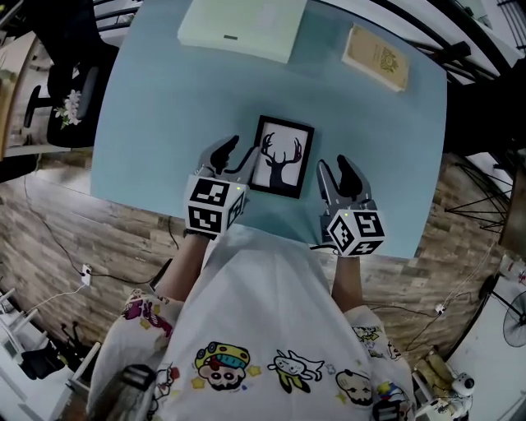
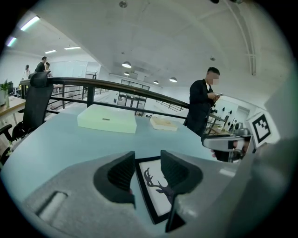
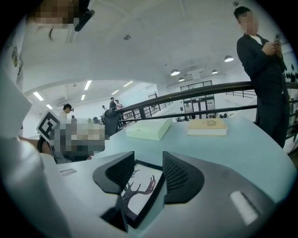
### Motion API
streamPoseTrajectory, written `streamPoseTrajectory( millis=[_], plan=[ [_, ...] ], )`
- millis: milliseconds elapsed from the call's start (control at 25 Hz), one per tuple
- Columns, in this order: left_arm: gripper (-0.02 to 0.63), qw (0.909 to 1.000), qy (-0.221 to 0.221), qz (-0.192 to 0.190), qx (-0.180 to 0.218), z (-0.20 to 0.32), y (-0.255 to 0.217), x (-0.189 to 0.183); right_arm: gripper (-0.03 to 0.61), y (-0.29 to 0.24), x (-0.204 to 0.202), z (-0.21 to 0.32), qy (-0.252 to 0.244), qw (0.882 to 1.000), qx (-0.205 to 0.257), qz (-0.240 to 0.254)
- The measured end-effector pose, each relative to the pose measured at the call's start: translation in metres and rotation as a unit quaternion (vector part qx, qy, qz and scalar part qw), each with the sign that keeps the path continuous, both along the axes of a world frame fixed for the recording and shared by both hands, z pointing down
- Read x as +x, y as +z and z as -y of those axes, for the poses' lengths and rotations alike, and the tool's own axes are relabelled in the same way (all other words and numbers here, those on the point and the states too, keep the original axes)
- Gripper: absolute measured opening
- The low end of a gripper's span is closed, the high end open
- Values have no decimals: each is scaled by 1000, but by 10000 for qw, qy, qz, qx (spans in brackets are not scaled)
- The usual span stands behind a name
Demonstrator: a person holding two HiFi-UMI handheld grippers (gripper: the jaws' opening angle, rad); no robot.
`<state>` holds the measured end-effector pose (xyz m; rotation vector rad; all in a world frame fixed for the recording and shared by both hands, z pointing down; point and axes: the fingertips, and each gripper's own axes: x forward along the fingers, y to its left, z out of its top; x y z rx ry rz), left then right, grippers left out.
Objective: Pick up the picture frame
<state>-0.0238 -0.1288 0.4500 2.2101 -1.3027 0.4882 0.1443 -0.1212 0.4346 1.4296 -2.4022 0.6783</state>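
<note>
Lying flat near the table's front edge, the picture frame (black border, deer silhouette on white) sits between my two grippers. I judge it light and stiff, the front probably glazed, so slippery and breakable. Flat on the surface it gives little to bite, so I would take hold of the thin black border, pinched at an edge, not the face.

Left gripper: jaws partly apart, holding nothing, the frame's left border showing in the gap. Right gripper: likewise apart and empty, the right border in its gap. Whether any jaw touches the frame I cannot tell.

Table pale blue. A pale green box and a book lie well apart from the frame, at the far side.
</note>
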Motion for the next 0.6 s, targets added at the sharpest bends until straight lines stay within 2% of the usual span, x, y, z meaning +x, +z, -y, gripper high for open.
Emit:
streamPoseTrajectory(
  millis=[600],
  plan=[
    [172,9971,313,79,-690,-4,63,16,186,47,-8,-1,52,9984,-558,88]
  ],
)
